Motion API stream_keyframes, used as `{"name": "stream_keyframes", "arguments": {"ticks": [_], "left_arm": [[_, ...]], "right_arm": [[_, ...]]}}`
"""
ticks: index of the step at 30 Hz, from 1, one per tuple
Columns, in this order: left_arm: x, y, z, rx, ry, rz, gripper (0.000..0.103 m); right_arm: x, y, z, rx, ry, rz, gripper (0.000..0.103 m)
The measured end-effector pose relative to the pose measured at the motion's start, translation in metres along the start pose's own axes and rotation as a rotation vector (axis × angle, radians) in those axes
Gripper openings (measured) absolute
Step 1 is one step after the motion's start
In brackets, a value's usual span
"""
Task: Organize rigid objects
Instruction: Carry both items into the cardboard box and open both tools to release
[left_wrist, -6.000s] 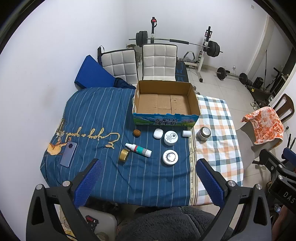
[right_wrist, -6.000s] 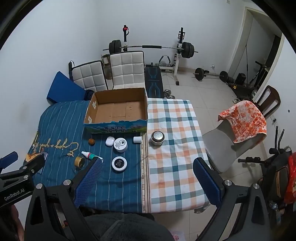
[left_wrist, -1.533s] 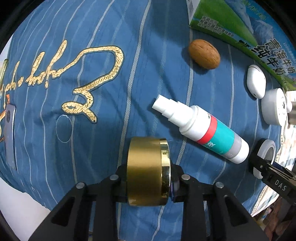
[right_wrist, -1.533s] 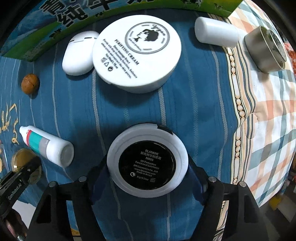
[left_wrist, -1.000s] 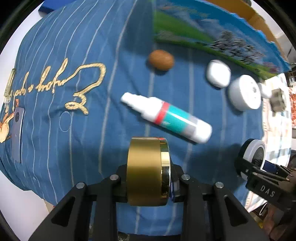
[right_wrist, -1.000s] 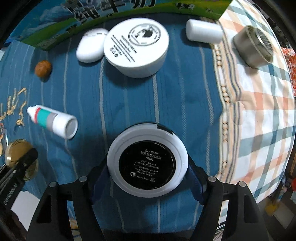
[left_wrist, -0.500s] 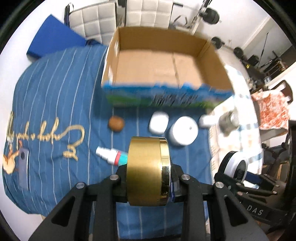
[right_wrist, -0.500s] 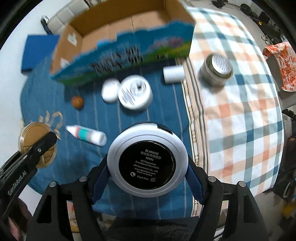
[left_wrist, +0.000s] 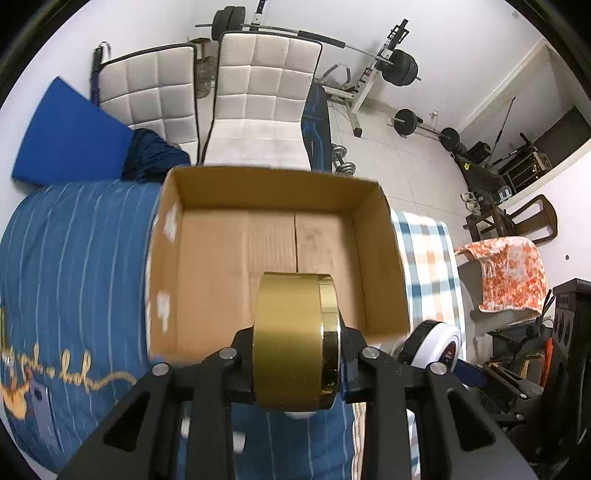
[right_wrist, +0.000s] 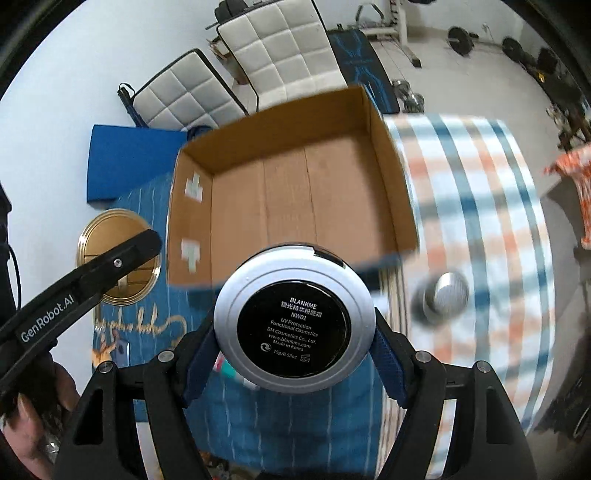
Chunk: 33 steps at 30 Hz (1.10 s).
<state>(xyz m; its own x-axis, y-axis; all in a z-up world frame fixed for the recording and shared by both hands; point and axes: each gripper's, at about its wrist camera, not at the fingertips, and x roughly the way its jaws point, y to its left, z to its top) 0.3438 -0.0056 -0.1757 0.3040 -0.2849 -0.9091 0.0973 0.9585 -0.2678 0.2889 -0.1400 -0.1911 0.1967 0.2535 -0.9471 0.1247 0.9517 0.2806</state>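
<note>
L gripper (left_wrist: 295, 369) clamps gold tin (left_wrist: 295, 341), R gripper (right_wrist: 293, 354) clamps compact (right_wrist: 293, 321), both above box (left_wrist: 373, 236).

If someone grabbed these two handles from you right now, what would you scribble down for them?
Left gripper: shut on the round gold tin, held on edge above the open cardboard box.
Right gripper: shut on the round white compact with a black label, also in front of the box.
Done: both items lifted.
Left: nothing lies in the box so far; drop both in. A round silver tin waits on the checked cloth.
</note>
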Motion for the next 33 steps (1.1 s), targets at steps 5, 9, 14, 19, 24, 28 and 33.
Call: {"name": "stream_keyframes", "arguments": {"ticks": [5, 9, 14, 19, 24, 28, 33], "left_arm": [[0.055, 0.001, 0.053, 0.001, 0.046, 0.017, 0.026], [0.117, 0.015, 0.082, -0.047, 0.147, -0.017, 0.026], [0.178, 0.031, 0.096, -0.093, 0.226, -0.014, 0.026], [0.225, 0.045, 0.099, -0.145, 0.305, -0.037, 0.026], [0.243, 0.044, 0.095, -0.132, 0.325, -0.037, 0.026], [0.249, 0.046, 0.094, -0.141, 0.337, -0.042, 0.027], [0.243, 0.046, 0.091, -0.129, 0.345, -0.030, 0.027]], "right_arm": [[0.039, 0.003, 0.076, -0.057, 0.008, -0.051, 0.077], [0.087, 0.004, 0.124, -0.087, 0.040, -0.089, 0.077], [0.152, -0.002, 0.160, -0.109, 0.088, -0.149, 0.077], [0.207, -0.013, 0.182, -0.115, 0.155, -0.178, 0.077], [0.243, -0.017, 0.191, -0.143, 0.203, -0.206, 0.077], [0.257, -0.027, 0.196, -0.121, 0.234, -0.205, 0.077], [0.266, -0.032, 0.201, -0.128, 0.249, -0.207, 0.078]]}}
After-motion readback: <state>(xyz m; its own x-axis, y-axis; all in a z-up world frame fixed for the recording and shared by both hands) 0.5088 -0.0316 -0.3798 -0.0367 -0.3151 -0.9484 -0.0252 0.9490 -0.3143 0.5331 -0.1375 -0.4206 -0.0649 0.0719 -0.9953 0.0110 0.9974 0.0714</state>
